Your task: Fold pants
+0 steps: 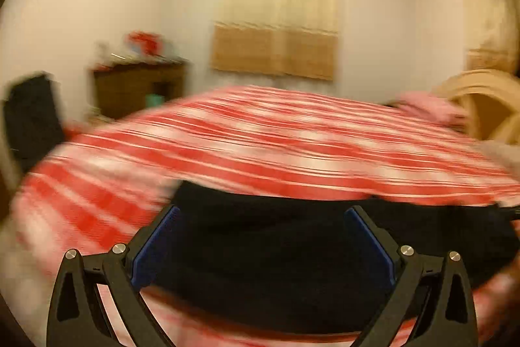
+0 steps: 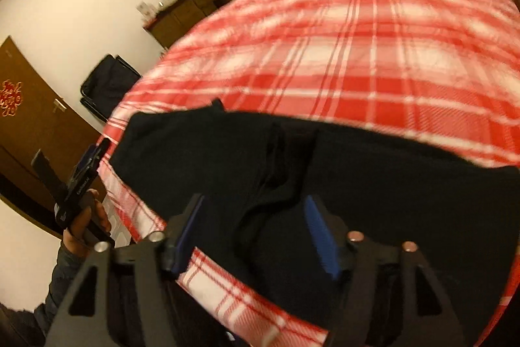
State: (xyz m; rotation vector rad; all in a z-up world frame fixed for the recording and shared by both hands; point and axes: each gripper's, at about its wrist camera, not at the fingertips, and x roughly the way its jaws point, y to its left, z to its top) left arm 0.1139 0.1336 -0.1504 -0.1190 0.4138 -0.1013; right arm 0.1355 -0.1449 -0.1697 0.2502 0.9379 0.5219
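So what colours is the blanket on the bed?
The bedspread is a red-and-white plaid check; the right wrist view shows it most sharply.

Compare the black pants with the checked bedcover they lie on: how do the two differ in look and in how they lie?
Colour: the pants are plain black; the bedcover is red-and-white plaid.
Lay: the pants are bunched with folds near the bed's near edge; the bedcover lies spread flat.
Extent: the pants cover only a near strip; the bedcover spans the whole bed.
Shared: both are soft cloth, and neither is gripped.
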